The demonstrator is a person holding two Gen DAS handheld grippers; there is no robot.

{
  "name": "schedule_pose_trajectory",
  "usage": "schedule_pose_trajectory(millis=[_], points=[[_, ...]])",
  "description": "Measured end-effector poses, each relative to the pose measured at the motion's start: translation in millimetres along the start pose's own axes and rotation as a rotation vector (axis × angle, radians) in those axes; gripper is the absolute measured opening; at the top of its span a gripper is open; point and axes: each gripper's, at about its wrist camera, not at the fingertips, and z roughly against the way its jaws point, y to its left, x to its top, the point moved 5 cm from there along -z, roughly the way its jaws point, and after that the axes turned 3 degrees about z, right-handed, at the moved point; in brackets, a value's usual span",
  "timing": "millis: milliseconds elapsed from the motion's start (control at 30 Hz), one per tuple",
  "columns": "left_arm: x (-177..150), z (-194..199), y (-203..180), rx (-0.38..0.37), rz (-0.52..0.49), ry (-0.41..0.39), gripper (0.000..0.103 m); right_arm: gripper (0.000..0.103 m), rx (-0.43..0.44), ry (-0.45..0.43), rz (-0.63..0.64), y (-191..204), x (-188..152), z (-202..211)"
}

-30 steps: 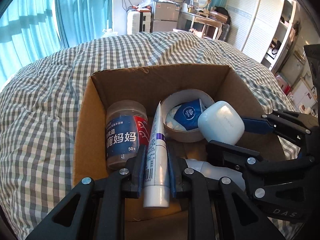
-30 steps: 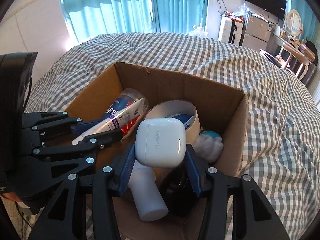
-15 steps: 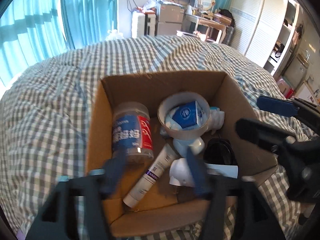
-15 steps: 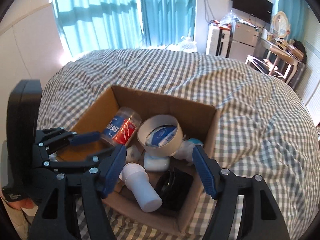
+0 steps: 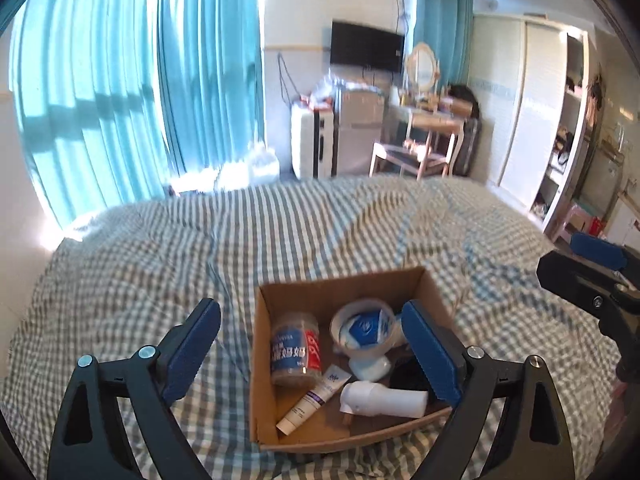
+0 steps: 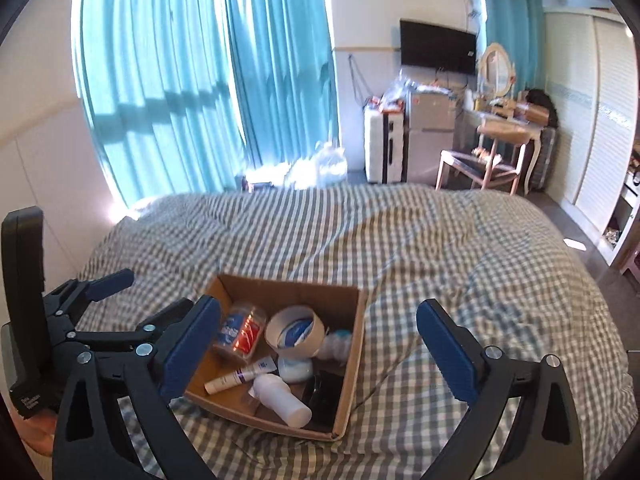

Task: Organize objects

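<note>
Left wrist view: the cardboard box on the checked bedspread holds the tube and white case. Both left gripper and right gripper are seen empty, jaws opening; withdrawal is best kept clear of the box walls.

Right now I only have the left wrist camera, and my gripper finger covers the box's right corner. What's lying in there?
Observer: From the right wrist view, a flat black object lies against the right wall of the cardboard box.
Operator: Anything behind it?
Observer: Yes, a white lump with a teal top sits just right of the tape roll.
Operator: Is the right gripper carrying anything?
Observer: No. The right gripper is above the box, its jaws opening with nothing between them.
</note>
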Motion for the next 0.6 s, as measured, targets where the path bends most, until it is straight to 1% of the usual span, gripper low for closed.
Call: schedule_pose_trajectory(millis=[167,233,333,467,533,600], points=[[13,54,-3,0.027,-0.025,-0.087,0.098,0.099,-0.011,-0.078,0.018,8,4,56],[19,78,-5,0.030,-0.030,-0.126,0.101,0.100,-0.016,-0.113,0.026,11,6,80],[25,112,-11,0.038,-0.043,-0.182,0.102,0.100,-0.021,-0.171,0.029,14,9,117],[27,145,-18,0.054,-0.055,-0.241,0.103,0.101,-0.028,-0.220,0.021,10,9,153],[26,160,-21,0.048,-0.061,-0.263,0.103,0.101,-0.039,-0.235,0.022,9,5,166],[25,173,-22,0.058,-0.059,-0.290,0.103,0.101,-0.059,-0.263,0.026,7,0,181]])
